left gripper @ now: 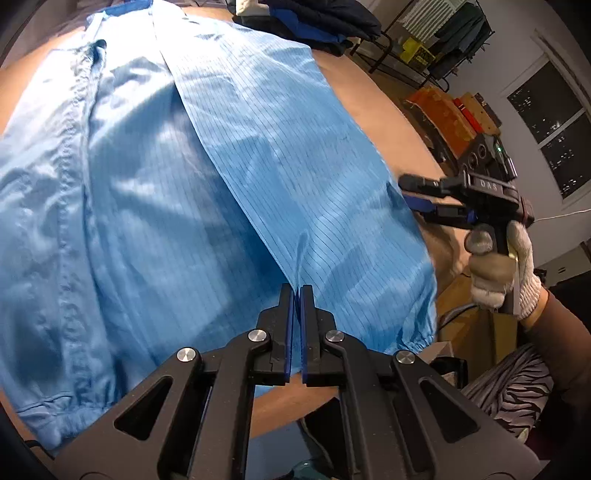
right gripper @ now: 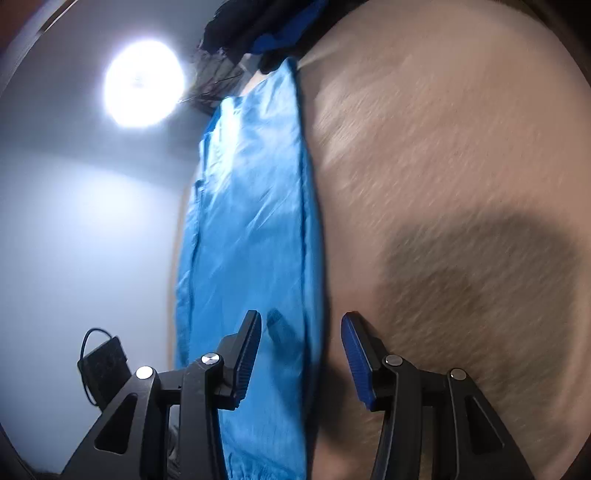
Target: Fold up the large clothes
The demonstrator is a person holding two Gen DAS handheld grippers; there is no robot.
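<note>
A light-blue pinstriped coat (left gripper: 147, 184) lies spread on a tan table (left gripper: 388, 110), with one sleeve (left gripper: 295, 166) folded across its body. My left gripper (left gripper: 297, 291) is shut on a pinch of the sleeve's fold edge, near the elastic cuff (left gripper: 413, 343). At the coat's right edge my right gripper (left gripper: 405, 192), held by a white-gloved hand (left gripper: 498, 266), stands open. In the right wrist view the right gripper (right gripper: 301, 332) is open above the coat (right gripper: 251, 240) and its edge, with no cloth pressed between its pads.
A pile of dark and blue clothes (left gripper: 317, 18) lies at the table's far end. Beyond the right edge stand a clothes rack (left gripper: 443, 33) and orange boxes (left gripper: 443, 110). A bright lamp (right gripper: 144, 83) and a black cabled device (right gripper: 103, 362) show beside the table.
</note>
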